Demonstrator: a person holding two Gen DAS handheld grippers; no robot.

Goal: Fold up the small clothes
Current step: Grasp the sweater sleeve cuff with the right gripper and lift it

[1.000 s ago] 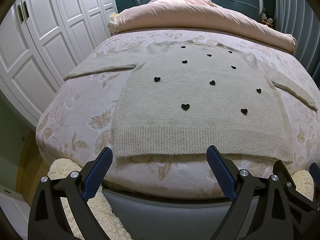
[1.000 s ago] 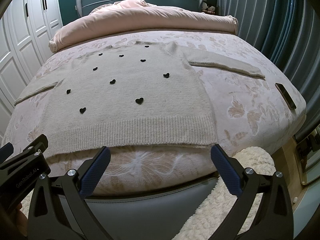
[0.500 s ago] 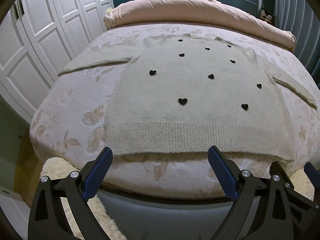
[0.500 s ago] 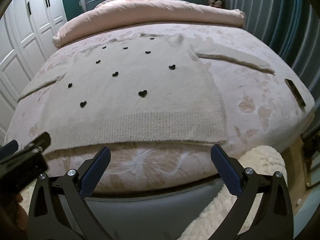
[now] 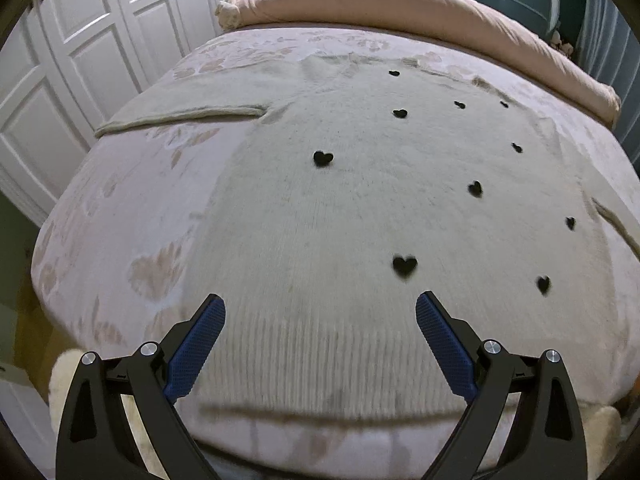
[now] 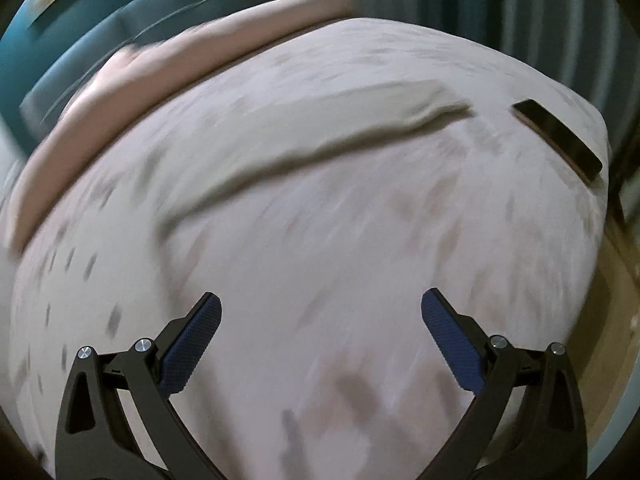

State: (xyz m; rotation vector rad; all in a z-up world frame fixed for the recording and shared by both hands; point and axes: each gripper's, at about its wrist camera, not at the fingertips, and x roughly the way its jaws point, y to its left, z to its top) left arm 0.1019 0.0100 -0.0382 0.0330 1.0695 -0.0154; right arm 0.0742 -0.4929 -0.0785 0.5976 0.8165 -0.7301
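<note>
A cream knit sweater (image 5: 360, 208) with small black hearts lies flat on the bed, sleeves spread out. My left gripper (image 5: 320, 320) is open and empty, hovering over the ribbed hem (image 5: 320, 368) near the bed's front edge. Its left sleeve (image 5: 192, 108) points toward the wardrobe. In the blurred right wrist view, my right gripper (image 6: 320, 320) is open and empty above bare bedsheet, with the right sleeve (image 6: 340, 128) stretched out beyond it.
A dark phone (image 6: 556, 140) lies near the bed's right edge. A pink duvet (image 5: 400, 4) is bunched at the head of the bed. White wardrobe doors (image 5: 80, 60) stand left. Curtains (image 6: 520, 12) hang right. A fluffy rug (image 5: 64, 368) lies below.
Both grippers have moved forward over the bed. The left one now hangs over the sweater's hem. The right one has swung right toward the right sleeve, with motion blur.
</note>
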